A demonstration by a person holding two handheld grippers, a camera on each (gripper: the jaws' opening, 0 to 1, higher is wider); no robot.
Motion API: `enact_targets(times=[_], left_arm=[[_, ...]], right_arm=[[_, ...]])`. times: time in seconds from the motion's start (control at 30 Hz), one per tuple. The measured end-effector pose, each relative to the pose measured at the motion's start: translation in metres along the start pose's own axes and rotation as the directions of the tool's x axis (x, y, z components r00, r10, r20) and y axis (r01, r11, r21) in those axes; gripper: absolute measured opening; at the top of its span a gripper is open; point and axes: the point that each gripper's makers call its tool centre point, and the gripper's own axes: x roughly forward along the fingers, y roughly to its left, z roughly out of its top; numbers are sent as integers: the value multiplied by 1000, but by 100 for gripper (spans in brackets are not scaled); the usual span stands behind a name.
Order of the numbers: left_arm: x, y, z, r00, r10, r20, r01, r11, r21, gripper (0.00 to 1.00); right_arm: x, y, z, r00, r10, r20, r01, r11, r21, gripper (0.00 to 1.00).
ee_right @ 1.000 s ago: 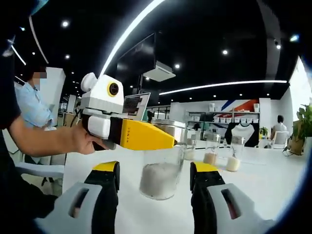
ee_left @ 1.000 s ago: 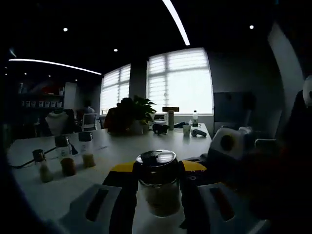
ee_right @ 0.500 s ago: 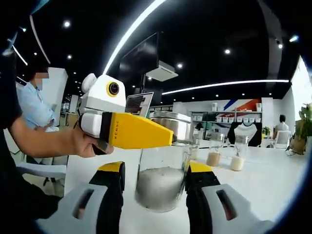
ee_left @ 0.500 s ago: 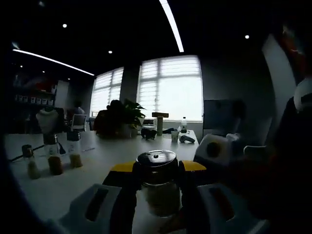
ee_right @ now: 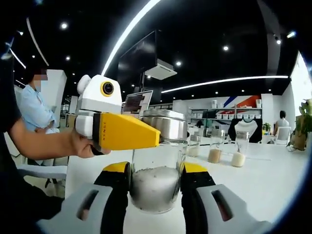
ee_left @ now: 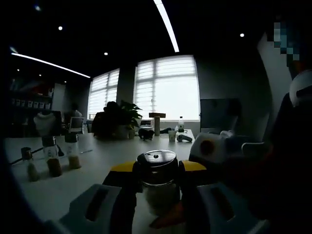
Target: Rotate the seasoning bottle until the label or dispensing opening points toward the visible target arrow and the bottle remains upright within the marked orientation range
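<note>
Left gripper view dim and backlit by bright windows (ee_left: 166,87); right gripper view evenly lit

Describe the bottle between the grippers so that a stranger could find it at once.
On the white table, look nearest the camera, between the right gripper and the yellow-tipped left gripper. The seasoning bottle is clear glass with white grains and a wide steel lid; the small jars behind stand apart, untouched.
</note>
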Motion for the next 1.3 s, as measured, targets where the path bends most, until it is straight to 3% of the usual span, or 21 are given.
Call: enact_targets(times=[0.43,0.7,0.97,1.1,1.3], left_arm=[[-9,8,3,1000,24,1,-24,999,42,35],[-13,11,2,998,40,-47,-34,993,109,35],[-14,5,2,1000,16,-17,-14,992,127,35],[-11,11,9,994,106,35,-110,986,124,35],[-12,15,4,975,222,30,-224,958,181,36]], right_arm=[[-1,-2,-1,1000,4,-2,-4,1000,26,37],[1,4,-6,998,23,-57,-26,998,-55,33],[-2,7,-5,997,-6,-75,6,1000,9,31],[-2,-1,-1,995,-85,-53,87,995,43,31],[2,-2,-4,982,-172,-79,175,984,35,31]])
